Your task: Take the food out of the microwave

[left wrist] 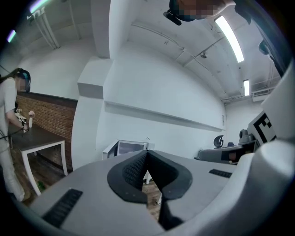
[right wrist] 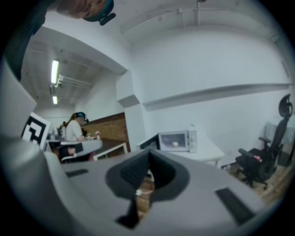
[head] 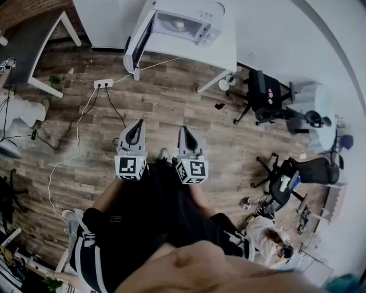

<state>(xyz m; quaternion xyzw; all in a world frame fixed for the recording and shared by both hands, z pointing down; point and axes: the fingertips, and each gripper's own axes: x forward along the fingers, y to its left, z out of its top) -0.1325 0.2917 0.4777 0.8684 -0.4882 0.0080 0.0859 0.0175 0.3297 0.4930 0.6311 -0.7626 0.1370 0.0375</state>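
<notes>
While held level side by side, left gripper (head: 137,127) and right gripper (head: 186,133) are closed, empty; food (right wrist: 175,144) inside the microwave (head: 182,24) is a pale blur.

the microwave (head: 200,14) and its table (head: 224,54) are shown in white, the food (head: 179,24) in pale cream. the floor (head: 171,97) is patterned in brown wood planks. the left gripper (head: 139,122) and right gripper (head: 184,129) are shown grey, with black-and-white square markers; the office chair (head: 264,94) is rendered black.
</notes>
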